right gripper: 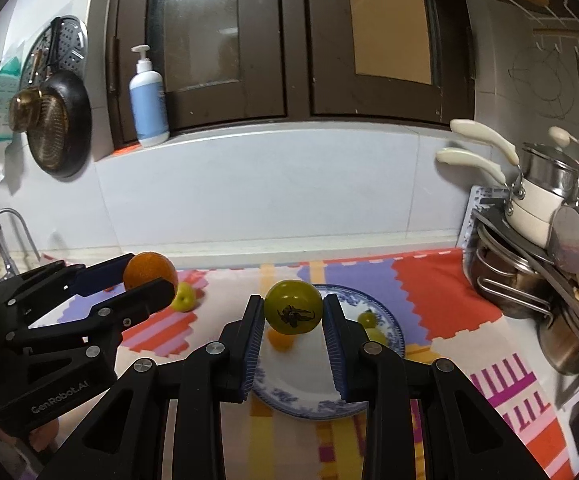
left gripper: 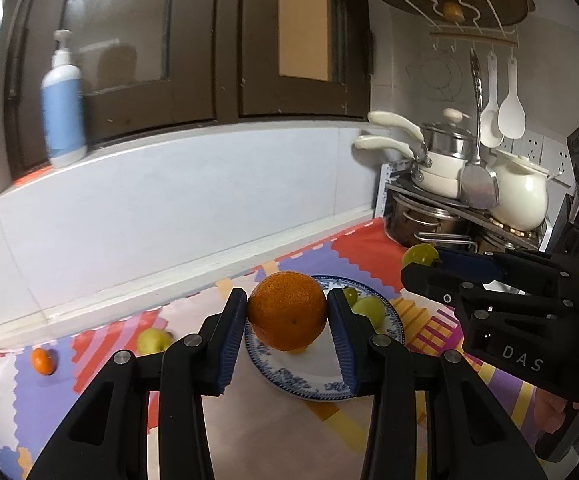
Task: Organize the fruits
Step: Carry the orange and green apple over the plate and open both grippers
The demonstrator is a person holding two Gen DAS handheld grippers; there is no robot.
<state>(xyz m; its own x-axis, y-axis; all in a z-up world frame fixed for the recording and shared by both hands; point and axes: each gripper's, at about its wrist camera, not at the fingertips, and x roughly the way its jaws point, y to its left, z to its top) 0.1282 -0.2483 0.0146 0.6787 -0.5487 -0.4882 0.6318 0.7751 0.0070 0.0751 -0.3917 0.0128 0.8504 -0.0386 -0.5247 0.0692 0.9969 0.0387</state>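
Observation:
My left gripper is shut on a large orange and holds it above the blue-and-white plate. My right gripper is shut on a green round fruit above the same plate. Two small green fruits lie on the plate's far side and show in the right wrist view. A small orange fruit lies on the plate too. The right gripper shows in the left wrist view, the left gripper in the right wrist view.
A yellow-green fruit and a small orange lie on the colourful mat left of the plate. A rack of pots stands at the right. A pump bottle stands on the window ledge. A tap is at the far left.

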